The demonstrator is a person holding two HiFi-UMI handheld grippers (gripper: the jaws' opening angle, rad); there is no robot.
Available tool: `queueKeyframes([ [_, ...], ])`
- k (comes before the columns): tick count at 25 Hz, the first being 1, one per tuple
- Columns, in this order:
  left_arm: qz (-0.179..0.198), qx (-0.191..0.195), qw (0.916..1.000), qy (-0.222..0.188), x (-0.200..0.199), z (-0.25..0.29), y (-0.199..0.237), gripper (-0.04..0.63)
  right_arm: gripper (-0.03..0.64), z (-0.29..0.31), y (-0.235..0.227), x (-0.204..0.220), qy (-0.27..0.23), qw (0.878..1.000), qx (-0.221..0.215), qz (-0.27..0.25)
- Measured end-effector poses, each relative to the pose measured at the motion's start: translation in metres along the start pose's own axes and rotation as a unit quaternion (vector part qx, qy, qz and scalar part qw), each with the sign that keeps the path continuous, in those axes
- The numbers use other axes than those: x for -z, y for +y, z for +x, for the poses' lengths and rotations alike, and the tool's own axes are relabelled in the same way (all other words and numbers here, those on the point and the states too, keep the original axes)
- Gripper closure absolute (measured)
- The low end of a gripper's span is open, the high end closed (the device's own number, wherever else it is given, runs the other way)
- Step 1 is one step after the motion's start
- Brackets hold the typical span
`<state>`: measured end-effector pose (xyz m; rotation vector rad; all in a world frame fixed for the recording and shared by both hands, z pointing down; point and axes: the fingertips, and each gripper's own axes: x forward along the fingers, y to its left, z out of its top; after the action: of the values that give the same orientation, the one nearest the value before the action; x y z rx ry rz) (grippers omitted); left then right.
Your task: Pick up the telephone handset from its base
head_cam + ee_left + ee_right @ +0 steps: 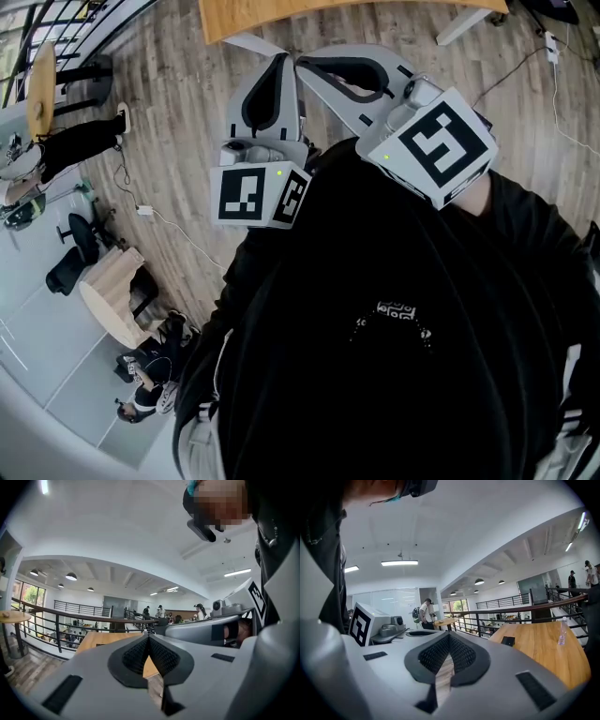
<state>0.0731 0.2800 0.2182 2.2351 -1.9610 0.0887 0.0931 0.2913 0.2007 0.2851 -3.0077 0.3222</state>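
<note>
Left gripper (149,638) fingers were pressed together, empty; right gripper (449,635) fingers likewise closed, empty. Both hovered near wooden desk (328,13).

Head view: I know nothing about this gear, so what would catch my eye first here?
The black-and-white marker cubes stand out first, one on the left gripper at centre left and a bigger-looking one on the right gripper at upper right. Both grippers are held close in front of the person's black top, jaws shut on nothing. Their tips nearly meet just below a wooden table at the top edge.
</note>
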Motion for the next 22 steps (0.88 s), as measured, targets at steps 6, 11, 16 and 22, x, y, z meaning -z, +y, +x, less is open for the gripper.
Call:
queueKeyframes([
  [6,0.000,0.001,1.0000,0.009,0.003,0.011,-0.006,0.589,0.600,-0.003,-0.014,0.002,0.000,1.000,-0.006,0.015],
  [11,0.001,0.000,0.9999,0.014,0.005,0.025,-0.011,0.589,0.601,-0.006,-0.026,0.003,-0.001,1.000,-0.010,0.019],
  [16,0.001,0.001,0.9998,0.020,0.008,0.042,-0.024,0.589,0.601,-0.019,-0.044,0.005,-0.004,1.000,-0.010,0.027],
  [22,-0.008,0.005,0.9996,0.026,0.012,0.052,-0.039,0.589,0.600,-0.032,-0.056,0.009,-0.003,0.999,-0.006,0.039],
])
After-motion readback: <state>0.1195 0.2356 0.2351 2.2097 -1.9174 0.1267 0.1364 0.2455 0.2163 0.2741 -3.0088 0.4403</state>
